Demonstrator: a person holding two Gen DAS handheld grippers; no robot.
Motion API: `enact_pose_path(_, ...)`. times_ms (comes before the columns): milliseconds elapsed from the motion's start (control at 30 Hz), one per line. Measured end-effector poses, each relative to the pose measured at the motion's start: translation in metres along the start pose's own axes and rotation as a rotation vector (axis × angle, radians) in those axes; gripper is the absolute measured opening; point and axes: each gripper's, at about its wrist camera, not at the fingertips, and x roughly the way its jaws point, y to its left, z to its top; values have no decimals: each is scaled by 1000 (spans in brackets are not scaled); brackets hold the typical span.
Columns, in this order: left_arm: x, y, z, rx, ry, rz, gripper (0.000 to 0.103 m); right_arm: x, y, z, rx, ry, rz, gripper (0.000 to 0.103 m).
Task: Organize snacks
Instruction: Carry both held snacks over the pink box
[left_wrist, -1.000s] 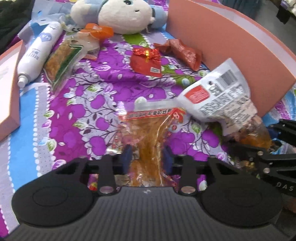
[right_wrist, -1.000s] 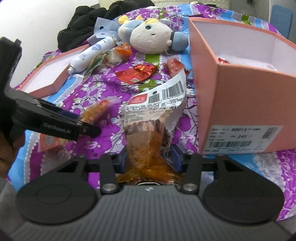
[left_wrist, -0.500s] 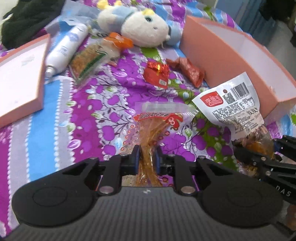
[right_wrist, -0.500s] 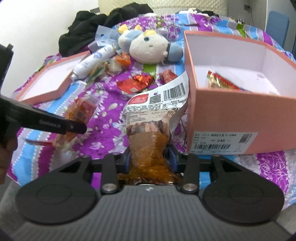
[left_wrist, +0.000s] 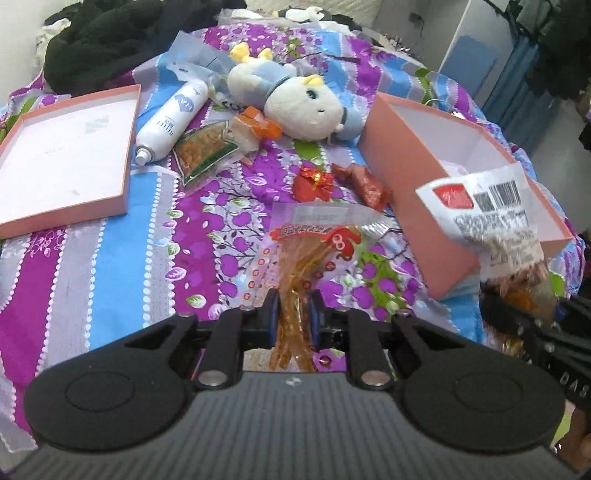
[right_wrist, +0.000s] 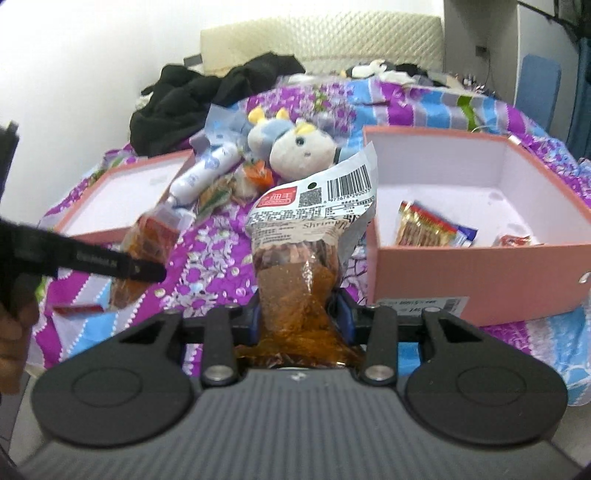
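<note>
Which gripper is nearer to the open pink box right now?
Right. The right gripper, shut on the shrimp snack bag, sits just left of the pink box. The left gripper, shut on the orange-strip packet, is farther left.

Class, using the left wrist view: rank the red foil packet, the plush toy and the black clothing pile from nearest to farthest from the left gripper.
1. Red foil packet, just ahead of the left gripper, slightly right.
2. Plush toy, farther back, centre.
3. Black clothing pile, far back, left.
</note>
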Motion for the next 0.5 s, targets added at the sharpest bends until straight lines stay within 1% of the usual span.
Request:
enact_pose_path(133, -20, -10, -5, -8, -14, -25, 19, -22, -4, 2, 17, -26, -15, 42)
enact_pose_path(200, -28, -19, -7, 8, -21, -14, 19, -32, -6, 2, 19, -39, -23, 42)
enact_pose_path(367, -44, -39, -13, 20, -27, -57, 19, -51, -14, -3, 32, -47, -63, 42)
enact_pose_path(500, -47, -54, -10, 31, -34, -91, 19, -56, -31, -8, 79, -36, -89, 42)
